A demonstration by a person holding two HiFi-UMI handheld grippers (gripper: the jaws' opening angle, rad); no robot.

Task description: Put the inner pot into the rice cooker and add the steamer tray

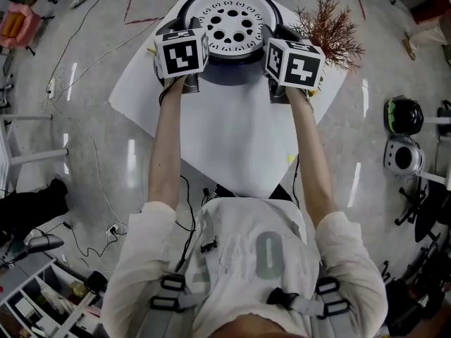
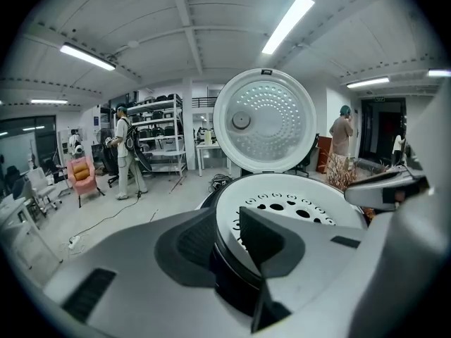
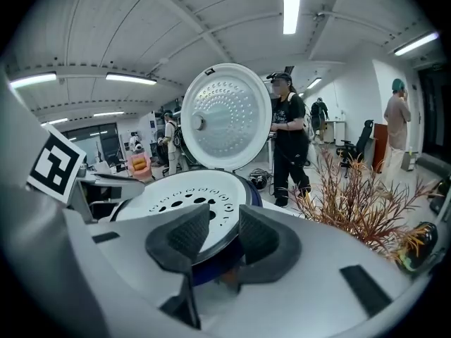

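The rice cooker [image 1: 232, 74] stands at the far end of the white table [image 1: 232, 146], its round lid [image 2: 264, 122] [image 3: 225, 118] raised upright. The white steamer tray [image 1: 232, 20] [image 2: 296, 203] [image 3: 187, 192] with several holes lies level across the cooker's mouth and hides what is inside. My left gripper [image 1: 199, 39] [image 2: 225, 224] is shut on the tray's left rim, one pad outside and one on top inside. On the right rim, my right gripper [image 1: 272, 42] [image 3: 225, 224] straddles the edge with a gap showing between its pads and the rim.
A dried reddish-brown plant [image 1: 331, 30] [image 3: 359, 203] stands close to the cooker's right side, beside my right gripper. Cables run over the floor on the left. Two helmet-like objects [image 1: 403, 115] lie on the floor at the right. People stand in the room behind.
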